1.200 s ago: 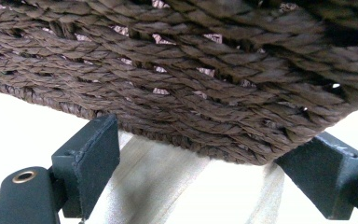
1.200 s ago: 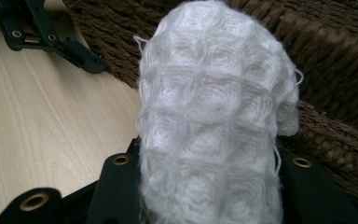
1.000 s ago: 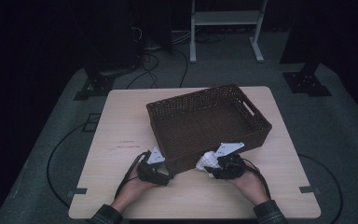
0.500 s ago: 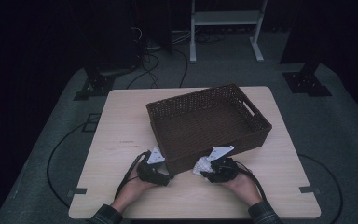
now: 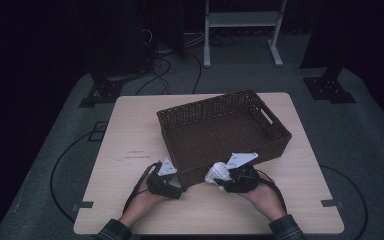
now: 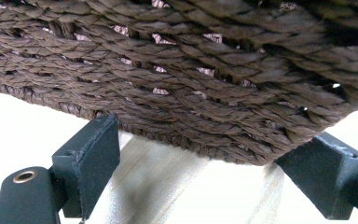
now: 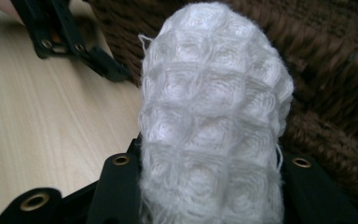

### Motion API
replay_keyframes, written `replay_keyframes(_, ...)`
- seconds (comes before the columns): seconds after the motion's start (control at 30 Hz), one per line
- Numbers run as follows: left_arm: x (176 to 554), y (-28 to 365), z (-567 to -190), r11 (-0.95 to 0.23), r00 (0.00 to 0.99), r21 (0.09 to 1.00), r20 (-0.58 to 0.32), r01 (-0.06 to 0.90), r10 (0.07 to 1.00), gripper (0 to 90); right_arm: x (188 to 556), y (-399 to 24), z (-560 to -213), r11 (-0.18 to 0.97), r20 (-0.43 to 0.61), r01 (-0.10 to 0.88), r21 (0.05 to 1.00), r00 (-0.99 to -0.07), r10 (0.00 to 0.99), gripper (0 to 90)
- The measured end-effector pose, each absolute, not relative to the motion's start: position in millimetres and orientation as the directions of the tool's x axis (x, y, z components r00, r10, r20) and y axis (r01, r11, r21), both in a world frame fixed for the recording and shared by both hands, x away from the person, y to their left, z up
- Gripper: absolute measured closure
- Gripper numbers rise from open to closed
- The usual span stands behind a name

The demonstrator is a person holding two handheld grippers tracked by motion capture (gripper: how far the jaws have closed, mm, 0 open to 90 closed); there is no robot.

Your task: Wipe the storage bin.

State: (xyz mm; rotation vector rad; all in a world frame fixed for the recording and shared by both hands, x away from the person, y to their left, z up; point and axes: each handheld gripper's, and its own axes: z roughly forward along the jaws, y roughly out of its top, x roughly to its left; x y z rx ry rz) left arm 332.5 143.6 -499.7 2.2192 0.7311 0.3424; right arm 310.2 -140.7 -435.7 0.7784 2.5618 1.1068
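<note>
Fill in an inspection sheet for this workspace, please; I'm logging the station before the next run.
Surface: pale wooden table, bare apart from faint marks near the middle left.
Job's things: brown wicker basket sits askew on the table; white waffle-knit cloth, rolled, beside its near wall.
Clutter: nothing seen.
Grippers: left gripper has its jaws open on either side of the basket's near corner, pads not pressing. Right gripper is shut on the cloth.
Cables: a black cable trails from the left gripper; more loop on the floor.
Surroundings: dark room, grey floor, white metal frame behind, black stand bases.
</note>
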Motion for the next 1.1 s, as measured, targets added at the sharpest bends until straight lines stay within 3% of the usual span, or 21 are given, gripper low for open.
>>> replay_keyframes(0.4, 332, 144, -500, -0.546, 0.800, 0.738, 0.015, 0.396, 0.600, 14.0, 310, -136, -429, 0.578, -0.024, 0.357, 0.734, -0.836, 0.548, 56.6)
replay_keyframes(1.1, 332, 144, -500, -0.548, 0.801, 0.737, 0.016, 0.396, 0.599, 14.0, 316, -107, -468, 0.637, 0.006, 0.383, 0.669, -0.860, 0.511, 56.7)
